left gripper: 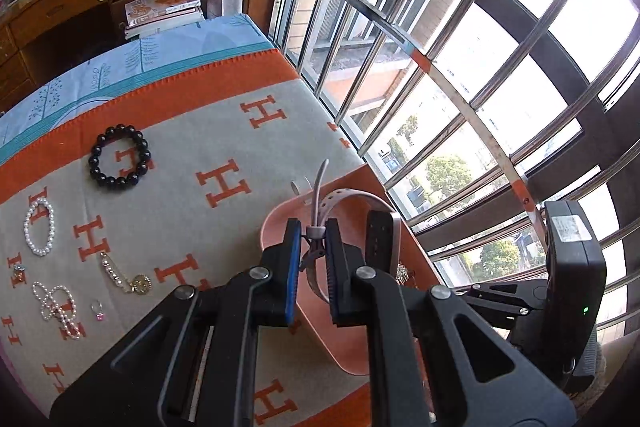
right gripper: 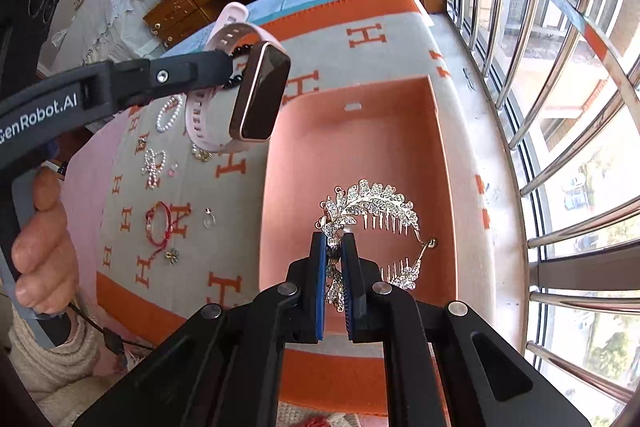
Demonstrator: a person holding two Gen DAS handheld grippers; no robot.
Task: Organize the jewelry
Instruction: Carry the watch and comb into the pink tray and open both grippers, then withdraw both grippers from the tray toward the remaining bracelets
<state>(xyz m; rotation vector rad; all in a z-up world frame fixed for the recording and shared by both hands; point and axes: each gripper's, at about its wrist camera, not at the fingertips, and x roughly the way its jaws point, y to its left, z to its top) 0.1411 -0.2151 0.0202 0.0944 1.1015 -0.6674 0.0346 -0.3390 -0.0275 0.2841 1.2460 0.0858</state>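
Smartwatch [right gripper: 260, 95], pinched by its strap in left gripper [left gripper: 314, 247], could slip; right gripper [right gripper: 335, 247] clamps rhinestone hair comb [right gripper: 376, 207] above tray [right gripper: 352, 131].

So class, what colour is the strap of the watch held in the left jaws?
Pale pink. The watch strap shows best in the right wrist view.

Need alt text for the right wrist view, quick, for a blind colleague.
The right gripper is shut on a rhinestone leaf-shaped hair comb over an orange rectangular tray. At upper left the left gripper holds a pink-strapped smartwatch above a grey blanket with orange H letters strewn with jewelry.
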